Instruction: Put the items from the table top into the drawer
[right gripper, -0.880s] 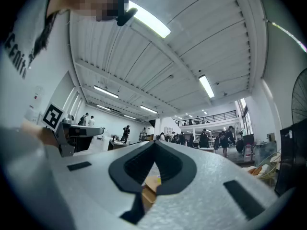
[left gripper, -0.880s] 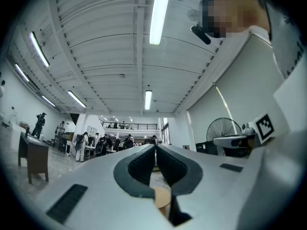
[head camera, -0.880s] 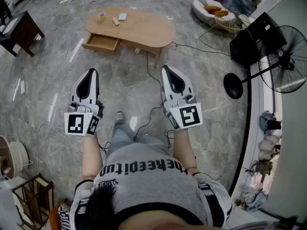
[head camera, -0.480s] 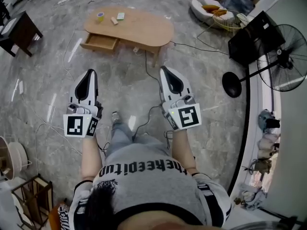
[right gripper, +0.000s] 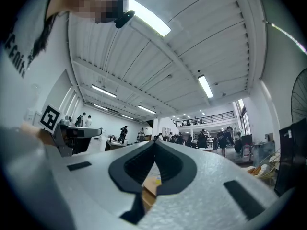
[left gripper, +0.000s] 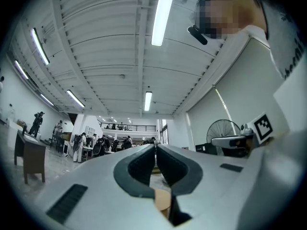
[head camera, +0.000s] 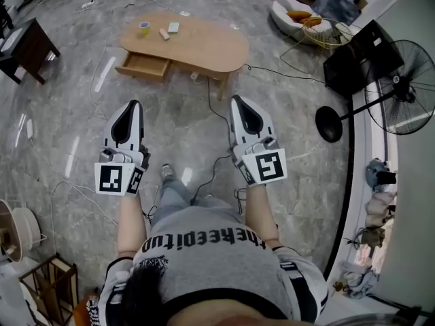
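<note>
You are holding left gripper (head camera: 134, 103) and right gripper (head camera: 236, 99) closed, empty. Floor cable (head camera: 209, 94) at 12 o'clock, seemingly crossing your path, is threatening a trip.

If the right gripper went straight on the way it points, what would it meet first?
Nothing stands in the gap ahead of the right gripper, whose jaws are shut and empty. First in line looks to be the wooden table, near its right end, though depth is unclear.

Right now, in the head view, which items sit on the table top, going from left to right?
On the table: yellow roll → small beige block → green-and-white packet.
</note>
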Available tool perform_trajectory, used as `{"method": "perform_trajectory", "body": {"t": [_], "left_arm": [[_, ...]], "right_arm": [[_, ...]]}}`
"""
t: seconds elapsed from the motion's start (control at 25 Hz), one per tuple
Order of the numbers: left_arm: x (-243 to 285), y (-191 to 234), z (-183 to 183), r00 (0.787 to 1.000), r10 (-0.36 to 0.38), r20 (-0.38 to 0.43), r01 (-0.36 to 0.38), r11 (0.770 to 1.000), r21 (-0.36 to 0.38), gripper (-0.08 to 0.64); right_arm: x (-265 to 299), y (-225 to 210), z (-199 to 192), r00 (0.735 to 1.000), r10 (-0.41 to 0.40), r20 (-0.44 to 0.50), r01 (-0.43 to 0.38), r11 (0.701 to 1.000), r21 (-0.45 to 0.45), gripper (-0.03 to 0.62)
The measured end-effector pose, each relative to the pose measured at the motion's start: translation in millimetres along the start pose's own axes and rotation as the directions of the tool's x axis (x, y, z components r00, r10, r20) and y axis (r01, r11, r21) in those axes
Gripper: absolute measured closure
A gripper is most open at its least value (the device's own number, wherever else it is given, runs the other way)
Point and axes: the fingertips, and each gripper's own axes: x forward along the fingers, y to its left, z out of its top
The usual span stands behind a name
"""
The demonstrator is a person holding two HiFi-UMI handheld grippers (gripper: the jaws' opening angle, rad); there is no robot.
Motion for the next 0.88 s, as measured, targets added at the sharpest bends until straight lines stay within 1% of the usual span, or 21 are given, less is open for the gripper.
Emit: {"method": "perform_trajectory", "body": {"t": [0.16,0.28,0.48,0.68,0.88], "left_arm": [[18.2,27.3,-0.3,1.000,-0.007,0.015,0.007,1.000,-0.020,0.548],[38.4,51.8,-0.5,0.999,-0.019,0.026,0.020,1.000,-0.022,0.548],[71.5,97.4,-8.5,0.999,-0.037,0.027,0.037,0.999,-0.009,0.548],[103.1,151.7,-17.1,0.998,-0.050,0.022,0.050,0.999,0.013,0.548],[123.9,185.6,-17.7,0.997,-0.066,0.032,0.064,0.997,0.043,0.548]], "right_arm": [[26.9,0.6,-3.3,1.000,-0.014,-0.001,0.014,1.000,0.004,0.592],[55.7,0.5,-7.9,1.000,-0.022,0.000,0.022,1.000,0.008,0.592],[112.1,2.3,-18.2,1.000,-0.029,0.008,0.028,1.000,0.010,0.592],[173.7,4.3,-27.4,0.998,-0.056,0.027,0.055,0.998,0.023,0.592],[212.7,7.1,-33.4,0.998,-0.061,0.035,0.060,0.998,0.034,0.591]]}}
